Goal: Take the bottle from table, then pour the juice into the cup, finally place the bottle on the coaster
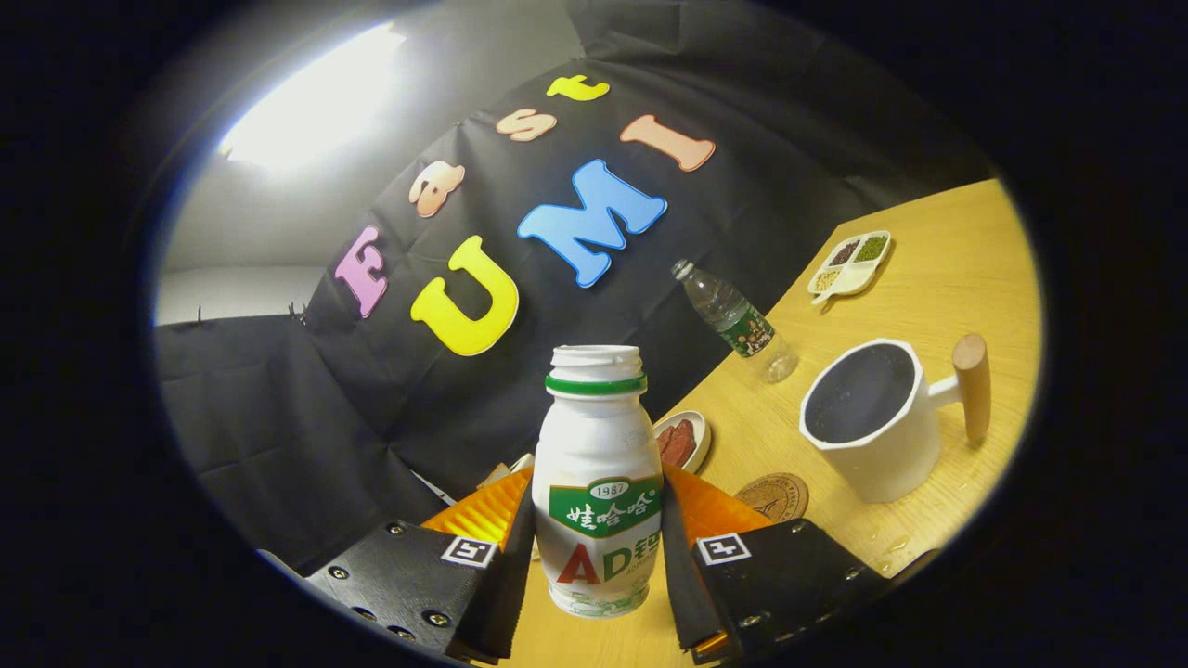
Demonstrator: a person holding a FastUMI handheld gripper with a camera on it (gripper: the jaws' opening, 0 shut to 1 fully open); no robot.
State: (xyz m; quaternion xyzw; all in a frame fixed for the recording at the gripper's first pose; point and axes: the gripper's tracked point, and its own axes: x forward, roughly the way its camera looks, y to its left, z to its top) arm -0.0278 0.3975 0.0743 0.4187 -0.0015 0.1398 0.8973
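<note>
Bottle: a small white bottle (599,482) with a green neck ring and a green and red label stands between the two fingers; its cap is off and the mouth is open. Whether its base rests on the table (937,288) or is lifted off it cannot be told.
Gripper: the gripper (599,566) is closed to the bottle's width, one finger pressed against each side of the lower body, so it has the bottle clamped.
Coaster: a round brown coaster (773,496) with an embossed pattern lies flat on the wood just beyond the right finger, between the bottle and the cup, touching neither.
Cup: a white faceted cup (877,427) with a wooden handle stands on the table beyond the coaster and to the right of the bottle; its inside looks dark, and what it holds cannot be told. A few drops lie on the wood near its base.
Small dish: a shallow white dish (685,441) with something reddish in it sits right behind the bottle, near the table's far edge by the wall.
Water bottle: a clear plastic bottle (733,320) with a green label stands at the far edge, against the black cloth.
Divided tray: a white tray (851,263) with compartments of dark, green and pale grains lies toward the far corner, well apart from the cup.
</note>
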